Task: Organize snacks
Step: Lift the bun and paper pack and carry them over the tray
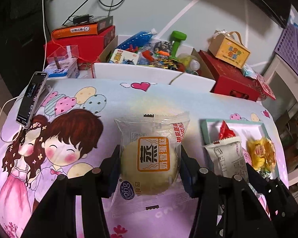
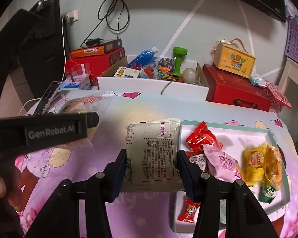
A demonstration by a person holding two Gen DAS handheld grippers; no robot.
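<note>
My left gripper [image 1: 150, 167] is shut on a clear-wrapped steamed cake [image 1: 151, 162] with an orange label, held above the cartoon tablecloth. My right gripper [image 2: 151, 168] is shut on a grey-white snack packet [image 2: 152, 152], held just left of the white tray [image 2: 224, 129] with a teal rim. The tray holds red packets [image 2: 203, 137], a pink packet [image 2: 222, 163] and yellow candies [image 2: 262, 162]. In the left wrist view the tray [image 1: 252, 124] lies to the right with the grey-white packet [image 1: 226, 156] over it. The left gripper body [image 2: 43, 132] shows at left in the right wrist view.
A phone [image 1: 31, 99] on a cable leans at the table's left edge. Behind the table stand a white box of clutter [image 1: 149, 71], red boxes [image 1: 234, 79], a small yellow carton [image 1: 228, 52] and a green dumbbell [image 1: 176, 41]. A purple basket [image 1: 290, 43] is at far right.
</note>
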